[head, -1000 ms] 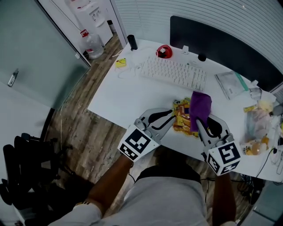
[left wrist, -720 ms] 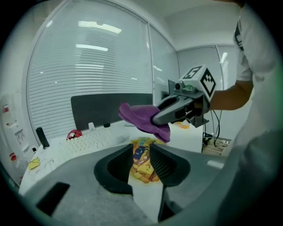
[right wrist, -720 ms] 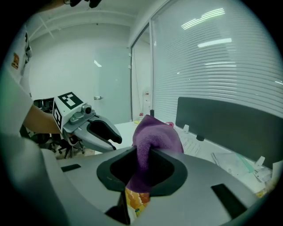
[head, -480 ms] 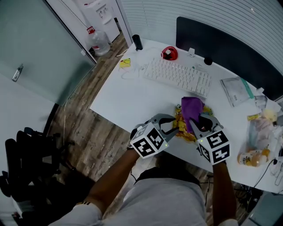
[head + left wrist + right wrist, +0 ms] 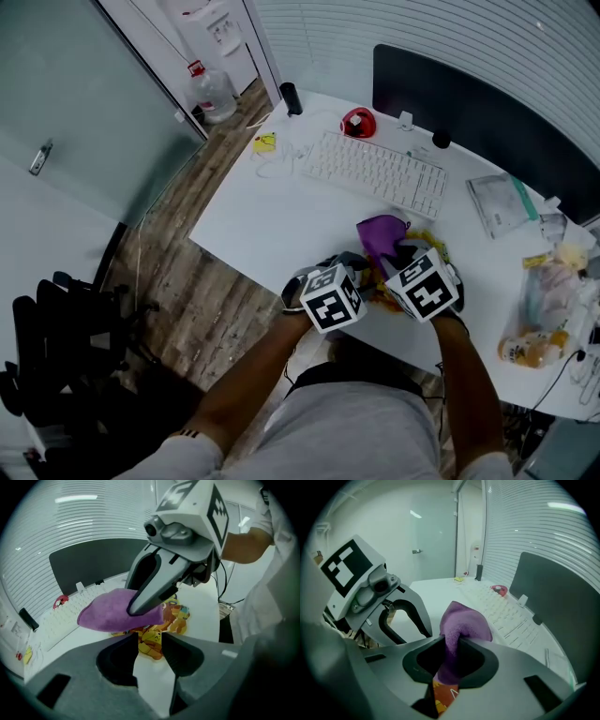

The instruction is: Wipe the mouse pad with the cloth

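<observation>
The mouse pad (image 5: 424, 246), yellow and orange with cartoon figures, lies near the desk's front edge, mostly under both grippers. My right gripper (image 5: 401, 251) is shut on the purple cloth (image 5: 380, 232), which bunches out past its jaws (image 5: 452, 641) as a folded lump (image 5: 466, 620) just above the pad (image 5: 443, 698). My left gripper (image 5: 361, 272) sits close beside it on the left. Its jaws (image 5: 148, 638) are opening and hold nothing; the pad's near edge (image 5: 152, 646) shows beyond the tips. The cloth (image 5: 108, 613) hangs over the pad under the right gripper's finger (image 5: 150, 588).
Behind the pad are a white keyboard (image 5: 375, 171), a red mouse (image 5: 357, 122) and a dark monitor (image 5: 478, 103). Plastic bags and bottles (image 5: 548, 300) crowd the desk's right end. The white desk's front edge (image 5: 253, 267) runs just below the grippers.
Both grippers have sunk toward the desk and drawn close together. The purple cloth has come down with the right gripper, from upright above the pad to low over it.
</observation>
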A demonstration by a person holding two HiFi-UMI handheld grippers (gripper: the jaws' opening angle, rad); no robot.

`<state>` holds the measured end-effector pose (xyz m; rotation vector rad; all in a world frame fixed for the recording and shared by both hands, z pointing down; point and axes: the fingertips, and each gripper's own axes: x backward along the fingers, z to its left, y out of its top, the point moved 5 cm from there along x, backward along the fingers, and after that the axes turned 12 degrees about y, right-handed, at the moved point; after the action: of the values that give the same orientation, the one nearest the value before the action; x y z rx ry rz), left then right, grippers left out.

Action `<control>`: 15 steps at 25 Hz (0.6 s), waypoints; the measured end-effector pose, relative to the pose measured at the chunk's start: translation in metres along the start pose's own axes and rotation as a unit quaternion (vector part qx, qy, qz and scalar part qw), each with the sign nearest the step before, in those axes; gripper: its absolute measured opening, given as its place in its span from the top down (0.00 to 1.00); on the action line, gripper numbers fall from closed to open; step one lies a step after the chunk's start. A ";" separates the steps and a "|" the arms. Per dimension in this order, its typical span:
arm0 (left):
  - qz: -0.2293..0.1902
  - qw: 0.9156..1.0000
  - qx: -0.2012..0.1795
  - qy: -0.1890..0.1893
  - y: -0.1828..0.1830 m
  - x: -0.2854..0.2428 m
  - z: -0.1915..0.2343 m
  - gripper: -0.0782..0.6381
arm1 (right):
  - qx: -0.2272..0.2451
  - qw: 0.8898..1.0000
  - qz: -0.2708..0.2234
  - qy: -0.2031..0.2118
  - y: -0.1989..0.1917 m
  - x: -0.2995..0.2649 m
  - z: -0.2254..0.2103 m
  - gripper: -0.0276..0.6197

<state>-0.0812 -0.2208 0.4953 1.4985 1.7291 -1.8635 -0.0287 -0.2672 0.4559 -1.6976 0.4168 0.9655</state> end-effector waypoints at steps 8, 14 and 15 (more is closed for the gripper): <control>0.042 0.999 -0.018 -0.019 -0.004 -0.020 -0.004 0.67 | 0.025 0.997 0.066 0.021 -0.005 -0.032 -0.011 0.85; 0.067 0.997 -0.024 -0.031 -0.007 -0.028 -0.008 0.69 | -0.001 0.996 0.087 0.009 -0.024 -0.024 -0.027 0.85; 0.068 0.997 -0.024 -0.032 -0.007 -0.029 -0.008 0.70 | -0.005 0.996 0.088 0.005 -0.029 -0.020 -0.030 0.85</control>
<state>-0.0681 -0.2254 0.5228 1.4839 1.5892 -1.7697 -0.0092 -0.2887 0.4920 -1.6973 0.5768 1.0881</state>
